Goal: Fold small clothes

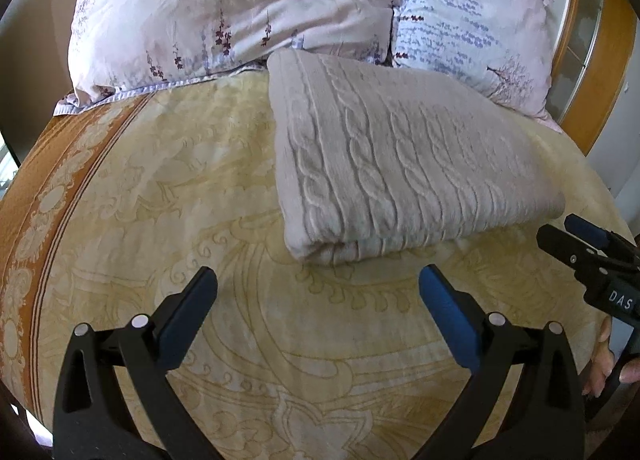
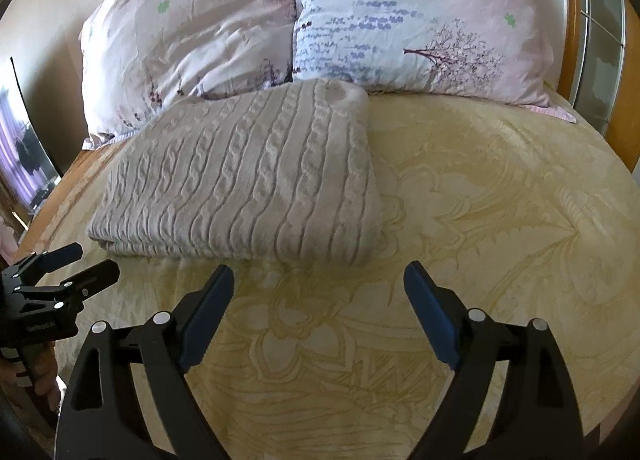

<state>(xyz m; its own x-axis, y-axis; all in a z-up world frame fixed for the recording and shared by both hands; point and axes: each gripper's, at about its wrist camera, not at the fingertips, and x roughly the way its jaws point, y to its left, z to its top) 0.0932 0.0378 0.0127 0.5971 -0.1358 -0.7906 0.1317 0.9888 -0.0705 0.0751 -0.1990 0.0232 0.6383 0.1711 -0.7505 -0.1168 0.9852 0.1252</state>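
A pale grey cable-knit garment (image 1: 400, 163) lies folded into a thick rectangle on the yellow patterned bedspread (image 1: 180, 187). It also shows in the right wrist view (image 2: 248, 179). My left gripper (image 1: 318, 280) is open and empty, just short of the garment's near folded corner. My right gripper (image 2: 319, 274) is open and empty, close in front of the garment's near edge. The right gripper shows at the right edge of the left wrist view (image 1: 560, 230). The left gripper shows at the left edge of the right wrist view (image 2: 96, 260).
Two floral pillows (image 2: 192, 39) (image 2: 420, 19) lean against the headboard behind the garment. A wooden bed frame (image 1: 608, 59) runs along the right. The bedspread has an orange border (image 1: 48, 195) at the left. The bedspread (image 2: 500, 199) stretches right of the garment.
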